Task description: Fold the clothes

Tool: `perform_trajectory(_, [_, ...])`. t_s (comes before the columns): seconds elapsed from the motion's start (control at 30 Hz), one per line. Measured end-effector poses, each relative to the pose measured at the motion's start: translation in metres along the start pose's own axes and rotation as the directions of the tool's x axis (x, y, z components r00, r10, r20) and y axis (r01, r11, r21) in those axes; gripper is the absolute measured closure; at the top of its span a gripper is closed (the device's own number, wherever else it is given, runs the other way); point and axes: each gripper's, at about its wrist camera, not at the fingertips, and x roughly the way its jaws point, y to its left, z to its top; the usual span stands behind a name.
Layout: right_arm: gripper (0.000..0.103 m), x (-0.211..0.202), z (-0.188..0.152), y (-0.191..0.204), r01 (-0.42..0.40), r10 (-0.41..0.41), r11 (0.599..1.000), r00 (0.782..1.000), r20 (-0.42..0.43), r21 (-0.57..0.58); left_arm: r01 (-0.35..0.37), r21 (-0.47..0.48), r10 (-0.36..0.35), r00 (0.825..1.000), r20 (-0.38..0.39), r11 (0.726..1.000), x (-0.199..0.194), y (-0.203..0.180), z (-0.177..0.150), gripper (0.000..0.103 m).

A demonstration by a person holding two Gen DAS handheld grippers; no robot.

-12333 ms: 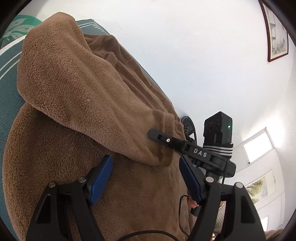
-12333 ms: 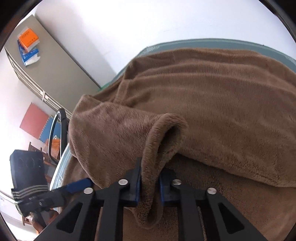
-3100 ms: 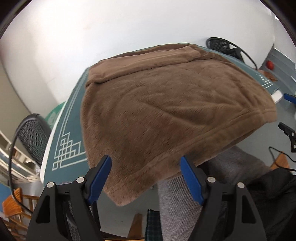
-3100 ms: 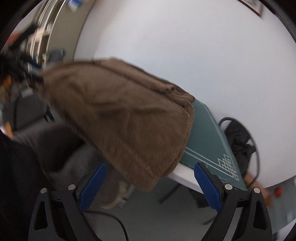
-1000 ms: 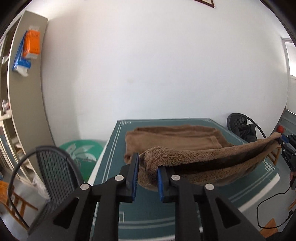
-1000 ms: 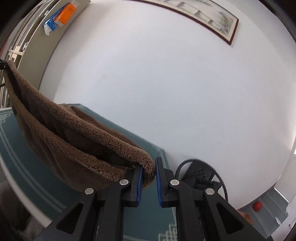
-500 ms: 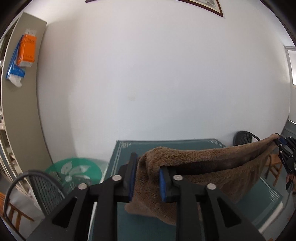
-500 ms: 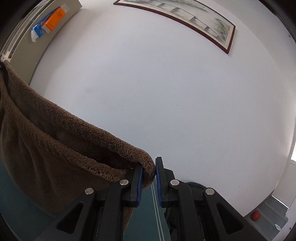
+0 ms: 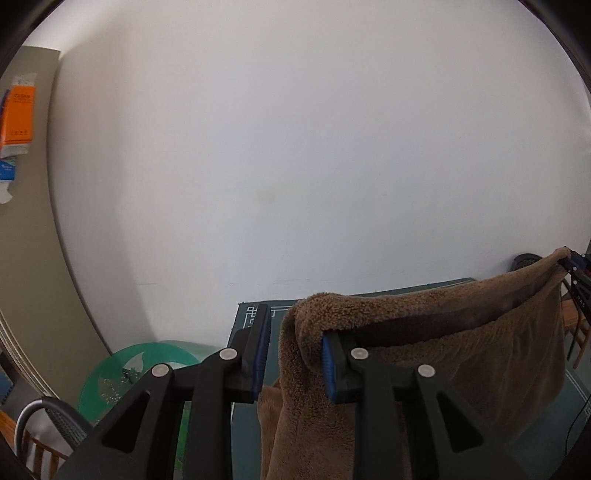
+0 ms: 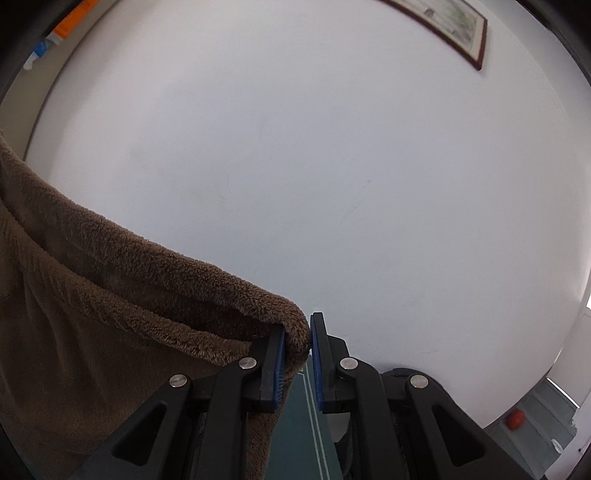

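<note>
A white wall (image 9: 295,147) fills most of both views. Below it hangs the brown fleece (image 9: 461,350), lifted off the green table (image 9: 247,317) and stretched in a sagging double layer between the two tools, its lower part dropping toward the tabletop. In the right wrist view its thick folded top edge runs in from the left and down to the tool tips. The table's white line border shows at its far corner and again under the right tool.

A beige cabinet (image 9: 33,277) stands at the left edge of the left wrist view. A round green thing with a leaf pattern (image 9: 155,358) lies low beside the table, and a mesh chair back (image 9: 55,417) sits at the bottom left. A framed picture (image 10: 458,26) hangs high on the wall.

The left gripper (image 9: 293,332) stands partly open. The fleece corner is draped over its right-hand finger (image 9: 340,369) and hangs between the blue pads, and a thin gap shows between the cloth and the left-hand pad. The right gripper (image 10: 298,328) is nearly closed, pinching the other top corner between its pads.

An orange box (image 9: 20,114) sits on the cabinet, and a small red thing (image 10: 515,419) lies low at the right
</note>
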Motion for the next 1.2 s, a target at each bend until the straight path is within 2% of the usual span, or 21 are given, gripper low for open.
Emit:
perform_trajectory(0.23, [0.09,0.089,-0.013,0.044,-0.042,0.036,0.998,0.993,-0.113,-0.052,-0.034,-0.003,0.034,0.989,-0.141,0.999,0.101,0.003,-0.009,0.074])
perform_trajectory(0.43, [0.09,0.147,-0.034,0.081,-0.088,0.068,0.992,0.975,-0.211,-0.089,-0.063,0.022,0.066,0.961,-0.268,0.998,0.177,0.006,-0.031,0.074])
perform_trajectory(0.57, [0.09,0.181,-0.043,0.088,-0.118,0.089,0.989,0.959,-0.269,-0.093,-0.075,0.028,0.08,0.938,-0.337,0.997,0.213,0.004,-0.046,0.074])
perform_trajectory(0.6, [0.09,0.186,-0.047,0.092,-0.128,0.097,0.988,0.954,-0.283,-0.092,-0.077,0.03,0.083,0.933,-0.349,0.997,0.21,-0.004,-0.057,0.074])
perform_trajectory(0.7, [0.09,0.2,-0.057,0.099,-0.162,0.124,0.983,0.934,-0.336,-0.087,-0.091,0.05,0.104,0.913,-0.395,0.995,0.24,-0.008,-0.065,0.065])
perform_trajectory(0.77, [0.09,0.206,-0.062,0.1,-0.19,0.148,0.979,0.915,-0.374,-0.077,-0.106,0.058,0.121,0.9,-0.419,0.993,0.247,-0.01,-0.073,0.056])
perform_trajectory(0.9, [0.089,0.218,-0.072,0.101,-0.249,0.199,0.967,0.87,-0.452,-0.053,-0.119,0.053,0.13,0.877,-0.462,0.992,0.257,-0.004,-0.08,0.041])
perform_trajectory(0.97, [0.087,0.223,-0.076,0.104,-0.277,0.217,0.959,0.847,-0.485,-0.054,-0.098,0.013,0.092,0.868,-0.487,0.995,0.263,0.008,-0.081,0.028])
perform_trajectory(1.03, [0.087,0.222,-0.077,0.106,-0.288,0.22,0.956,0.84,-0.497,-0.063,-0.076,-0.03,0.05,0.858,-0.511,0.997,0.27,0.02,-0.081,0.025])
perform_trajectory(1.1, [0.087,0.221,-0.077,0.104,-0.301,0.237,0.952,0.832,-0.502,-0.05,-0.018,-0.124,-0.051,0.845,-0.532,0.992,0.268,0.035,-0.079,0.024])
perform_trajectory(1.2, [0.087,0.225,-0.077,0.09,-0.343,0.312,0.939,0.803,-0.508,0.034,0.068,-0.271,-0.21,0.813,-0.543,0.96,0.263,0.059,-0.076,0.023])
